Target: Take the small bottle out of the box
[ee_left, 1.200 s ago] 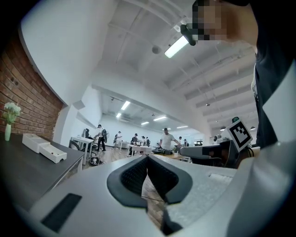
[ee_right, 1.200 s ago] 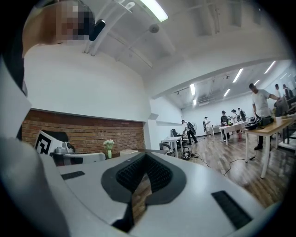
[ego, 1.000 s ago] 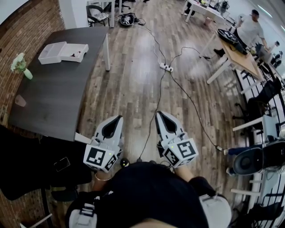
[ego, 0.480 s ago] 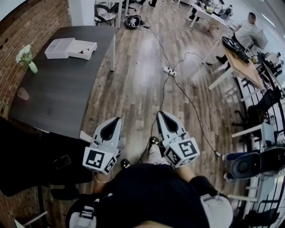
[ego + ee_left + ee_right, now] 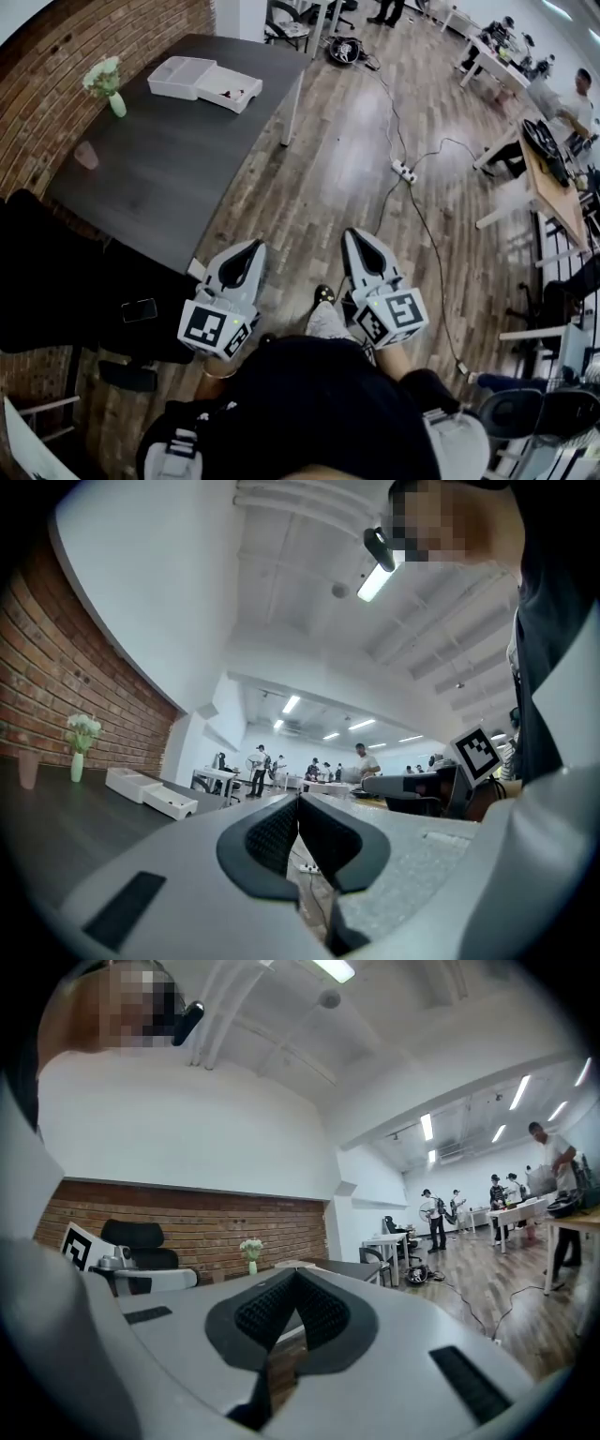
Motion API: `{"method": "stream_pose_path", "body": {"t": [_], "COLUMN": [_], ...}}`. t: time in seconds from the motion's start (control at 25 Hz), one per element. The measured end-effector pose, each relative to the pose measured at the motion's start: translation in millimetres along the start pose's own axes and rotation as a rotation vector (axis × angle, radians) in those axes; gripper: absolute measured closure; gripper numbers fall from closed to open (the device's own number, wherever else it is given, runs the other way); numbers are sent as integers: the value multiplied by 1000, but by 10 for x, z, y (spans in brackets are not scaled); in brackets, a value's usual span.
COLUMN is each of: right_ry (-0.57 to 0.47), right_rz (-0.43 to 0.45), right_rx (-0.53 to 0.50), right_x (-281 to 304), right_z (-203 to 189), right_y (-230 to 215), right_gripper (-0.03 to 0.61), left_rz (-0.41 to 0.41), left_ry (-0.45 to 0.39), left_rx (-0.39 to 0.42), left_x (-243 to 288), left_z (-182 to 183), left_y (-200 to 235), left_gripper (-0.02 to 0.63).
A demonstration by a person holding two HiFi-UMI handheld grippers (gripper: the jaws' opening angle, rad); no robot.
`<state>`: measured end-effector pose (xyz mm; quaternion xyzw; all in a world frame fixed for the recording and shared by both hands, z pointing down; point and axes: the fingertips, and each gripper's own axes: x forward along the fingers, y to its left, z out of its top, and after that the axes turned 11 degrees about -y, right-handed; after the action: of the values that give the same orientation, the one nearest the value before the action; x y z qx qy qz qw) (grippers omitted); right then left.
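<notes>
**Head view.** Shows the box [image 5: 204,82] lying open at the far end of the dark tabletop [image 5: 178,159], well apart from both claws. Cannot resolve the small bottle at this range; registers only small reddish specks in the right half of the box. Places a vase of flowers [image 5: 105,82] left of the box. Places a pink cup [image 5: 86,155] nearer than the box, along the brick wall [image 5: 56,66]. Finds the left claw [image 5: 251,246] and the right claw [image 5: 353,234] side by side over the wooden floor [image 5: 319,159], off the tabletop, on the near side of the box.

**Left gripper view.** Shows the left claw [image 5: 298,803] clenched, pads pressed together, with nothing between them. Puts the box [image 5: 150,792] ahead and to the left of the tips, flat on the tabletop. Puts the vase of flowers [image 5: 80,752] further left of the box.

**Right gripper view.** Shows the right claw [image 5: 295,1274] clenched likewise, pads meeting, empty. Shows the vase of flowers [image 5: 251,1255] just above the tips, against the brick wall. Cannot confirm the box or the small bottle here.
</notes>
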<state>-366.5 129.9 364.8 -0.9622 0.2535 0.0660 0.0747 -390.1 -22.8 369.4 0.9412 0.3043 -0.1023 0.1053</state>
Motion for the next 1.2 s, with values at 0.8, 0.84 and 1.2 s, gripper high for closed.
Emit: {"method": "stream_pose_path", "body": {"t": [0.8, 0.84, 1.2], "right_ry": [3, 3, 12], "right_rz": [198, 198, 193], "right_rx": [86, 89, 99], "right_x": [1006, 1013, 999], "right_z": [-45, -40, 27], "right_y": [-1639, -1742, -2634], "right_gripper": [577, 577, 577], "left_rz": [102, 98, 64], "left_ry": [59, 65, 59], "left_rx": [42, 42, 65], "left_x": [1915, 2020, 2904], "left_z": [-367, -402, -579], "left_y": [-7, -42, -394], "left_gripper": [612, 612, 612]}}
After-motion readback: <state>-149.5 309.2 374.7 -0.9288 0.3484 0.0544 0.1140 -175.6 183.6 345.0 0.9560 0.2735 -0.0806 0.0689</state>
